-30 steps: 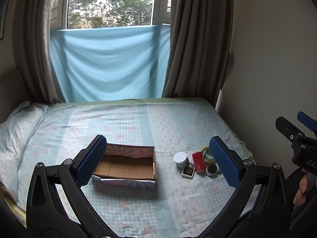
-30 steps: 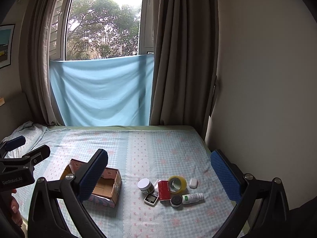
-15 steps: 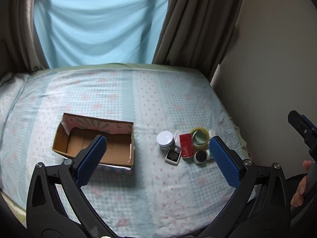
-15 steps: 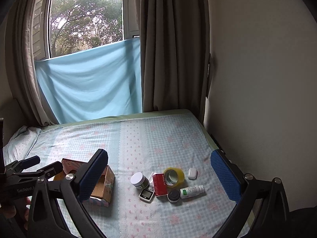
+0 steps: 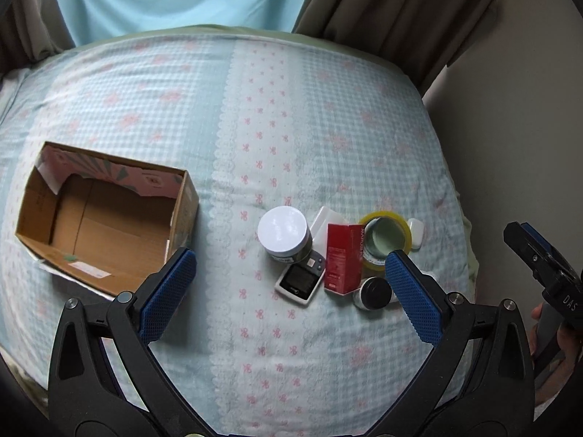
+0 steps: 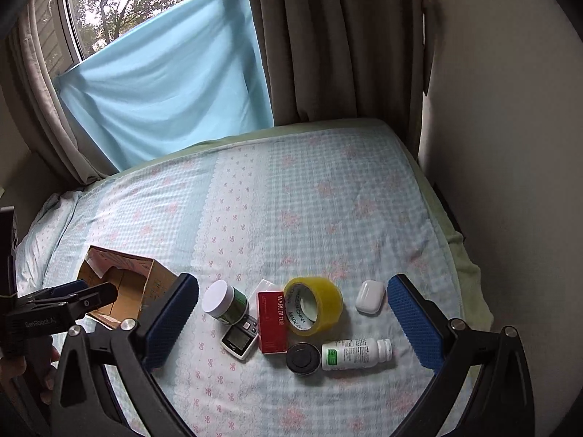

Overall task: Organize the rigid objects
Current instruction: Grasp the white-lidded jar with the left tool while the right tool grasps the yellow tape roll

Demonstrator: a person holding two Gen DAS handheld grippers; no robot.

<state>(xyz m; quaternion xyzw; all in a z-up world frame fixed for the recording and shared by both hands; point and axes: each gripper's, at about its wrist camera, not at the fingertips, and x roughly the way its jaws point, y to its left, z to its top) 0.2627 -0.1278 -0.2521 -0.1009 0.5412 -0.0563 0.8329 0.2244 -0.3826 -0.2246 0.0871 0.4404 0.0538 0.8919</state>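
Note:
An empty cardboard box point(image 5: 98, 233) point(image 6: 120, 291) lies on the bed at the left. To its right is a cluster: a white-lidded jar point(image 5: 284, 235) point(image 6: 223, 300), a small digital device point(image 5: 300, 282) point(image 6: 238, 340), a red carton point(image 5: 342, 258) point(image 6: 271, 322), a yellow tape roll point(image 5: 386, 240) point(image 6: 313, 306), a black-lidded jar point(image 5: 373, 293) point(image 6: 303, 358), a white earbud case point(image 6: 370, 296) and a white bottle on its side point(image 6: 355, 355). My left gripper point(image 5: 288, 300) and my right gripper point(image 6: 293, 327) are open, empty, above the bed.
The bed point(image 5: 255, 109) has a checked blue sheet with pink flowers. A wall point(image 6: 510, 145) runs along its right edge. Brown curtains point(image 6: 328, 43) and a hanging blue cloth point(image 6: 171, 83) stand behind the bed. A pillow point(image 6: 40, 233) lies at the far left.
Both grippers have tilted down and moved closer to the bed, so the box and the cluster look larger. Both stay open. Nothing on the bed has moved.

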